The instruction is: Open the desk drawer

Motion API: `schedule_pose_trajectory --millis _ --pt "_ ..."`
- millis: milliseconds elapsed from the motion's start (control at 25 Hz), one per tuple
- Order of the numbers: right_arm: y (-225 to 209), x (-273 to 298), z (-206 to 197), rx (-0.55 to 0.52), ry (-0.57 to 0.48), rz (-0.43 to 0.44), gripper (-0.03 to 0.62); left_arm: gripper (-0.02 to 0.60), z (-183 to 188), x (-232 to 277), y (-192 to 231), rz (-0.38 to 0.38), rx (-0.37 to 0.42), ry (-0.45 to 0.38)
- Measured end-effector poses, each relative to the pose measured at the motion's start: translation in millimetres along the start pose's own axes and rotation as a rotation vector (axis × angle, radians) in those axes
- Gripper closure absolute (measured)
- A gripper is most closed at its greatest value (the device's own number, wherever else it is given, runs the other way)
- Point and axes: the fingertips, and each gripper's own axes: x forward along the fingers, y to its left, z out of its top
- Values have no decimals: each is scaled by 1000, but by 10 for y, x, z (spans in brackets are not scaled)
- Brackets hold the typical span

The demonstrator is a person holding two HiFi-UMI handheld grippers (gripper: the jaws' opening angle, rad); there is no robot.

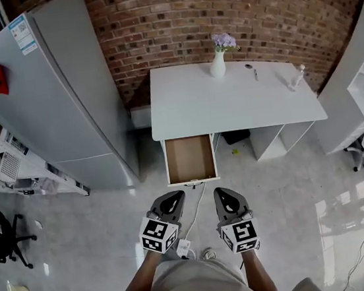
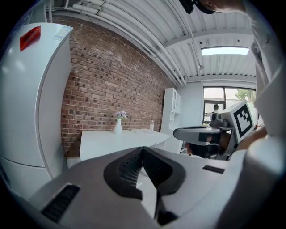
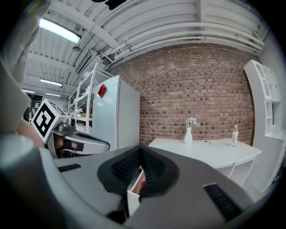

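Shows drawer [image 1: 190, 159] pulled well out below the surface [image 1: 229, 98], seemingly empty (back part shaded). Holds left tongs [image 1: 173, 199] and right tongs [image 1: 224, 194] closed on nothing, well short of it. Could nudge the front shut, or snag the floor cable [image 1: 194, 214], stepping forward

Ceiling lamps [image 2: 225, 51] shine bright; floor [image 1: 334, 213] glares, edges warp.
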Motion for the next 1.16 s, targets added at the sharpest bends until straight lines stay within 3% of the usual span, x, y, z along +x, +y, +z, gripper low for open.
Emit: schedule_pose_trajectory --millis 560,1160 --pt "60 -126 -42 6 5 -18 577 571 -19 13 -209 -52 -3 -10" --pt "147 -114 -54 3 16 -23 577 571 -47 -57 -144 -48 -16 -13"
